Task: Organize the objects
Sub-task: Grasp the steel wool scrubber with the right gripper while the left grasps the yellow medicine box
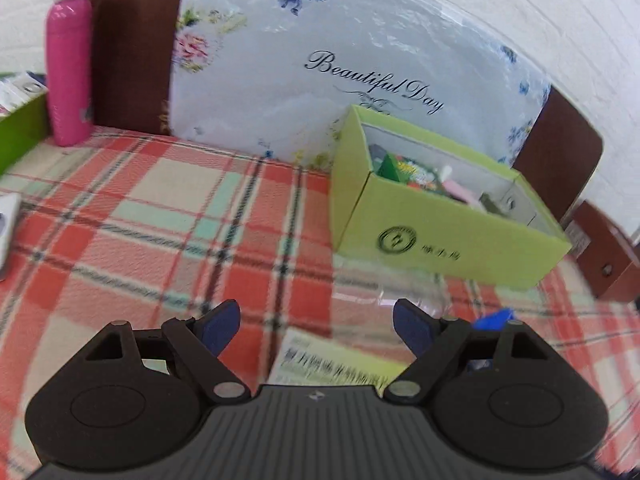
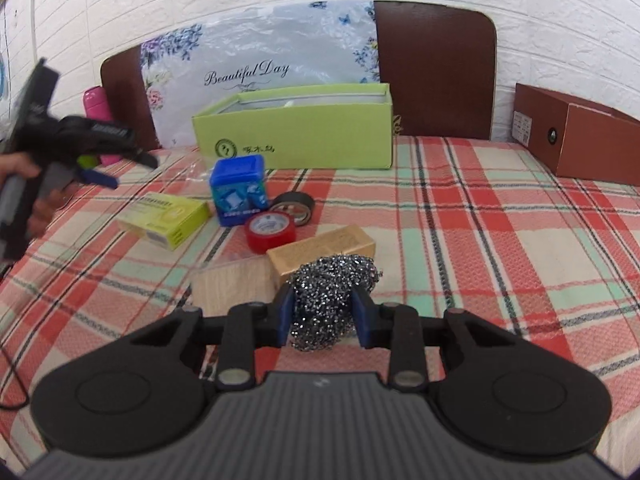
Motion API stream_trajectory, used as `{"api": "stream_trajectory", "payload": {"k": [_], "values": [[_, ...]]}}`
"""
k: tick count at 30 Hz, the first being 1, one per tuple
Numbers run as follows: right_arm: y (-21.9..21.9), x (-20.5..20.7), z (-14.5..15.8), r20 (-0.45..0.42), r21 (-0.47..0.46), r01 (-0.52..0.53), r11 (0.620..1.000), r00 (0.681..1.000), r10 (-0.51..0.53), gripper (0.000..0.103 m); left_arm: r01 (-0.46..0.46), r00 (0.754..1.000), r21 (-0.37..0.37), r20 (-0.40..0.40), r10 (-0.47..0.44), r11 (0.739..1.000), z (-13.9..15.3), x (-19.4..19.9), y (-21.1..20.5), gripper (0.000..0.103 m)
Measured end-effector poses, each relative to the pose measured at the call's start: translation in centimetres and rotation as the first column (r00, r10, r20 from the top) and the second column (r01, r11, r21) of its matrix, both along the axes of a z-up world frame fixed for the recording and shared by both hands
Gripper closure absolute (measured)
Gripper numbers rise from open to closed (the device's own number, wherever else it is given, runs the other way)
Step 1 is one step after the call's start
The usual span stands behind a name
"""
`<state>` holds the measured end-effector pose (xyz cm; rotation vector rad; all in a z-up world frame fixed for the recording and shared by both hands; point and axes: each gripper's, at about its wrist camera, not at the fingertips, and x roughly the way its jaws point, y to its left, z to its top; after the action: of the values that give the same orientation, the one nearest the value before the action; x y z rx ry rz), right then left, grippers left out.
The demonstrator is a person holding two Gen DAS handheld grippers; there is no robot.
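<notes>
Glittering steel-wool scourer [image 2: 328, 300], a crumpled silver-grey ball, sits on the plaid tablecloth [image 2: 480, 240] clamped between the right gripper [image 2: 325, 316] pads. Left gripper [image 1: 316, 326] hovers spread wide, empty, over a yellow-green carton [image 1: 332, 364].

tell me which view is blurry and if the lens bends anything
Left wrist view: motion blur smears the plaid cloth and the yellow leaflet; the green box stays fairly readable. Right wrist view: sharp on the steel scourer, though the left gripper is smeared. Both views: fisheye curves the brick wall.
</notes>
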<state>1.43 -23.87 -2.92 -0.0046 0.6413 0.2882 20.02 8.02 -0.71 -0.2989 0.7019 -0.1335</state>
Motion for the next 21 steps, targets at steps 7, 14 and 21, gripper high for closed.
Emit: {"api": "stream_trajectory", "payload": {"k": [7, 14, 21], "values": [[0.5, -0.4, -0.4, -0.014, 0.003, -0.002, 1.000, 1.000, 0.002, 0.072, 0.163, 0.985, -0.025, -0.059, -0.164, 0.986, -2.7, 1.9, -1.3, 0.016], [0.5, -0.7, -0.3, -0.015, 0.014, -0.009, 1.000, 1.000, 0.009, 0.072, 0.314, 0.948, 0.080, -0.076, -0.308, 0.946, -3.3, -4.0, -2.9, 0.016], [0.4, -1.0, -0.4, -0.015, 0.025, -0.013, 1.000, 1.000, 0.013, 0.071, 0.482, 0.876, 0.211, -0.102, -0.471, 0.851, -2.8, -11.2, -5.4, 0.014]]}}
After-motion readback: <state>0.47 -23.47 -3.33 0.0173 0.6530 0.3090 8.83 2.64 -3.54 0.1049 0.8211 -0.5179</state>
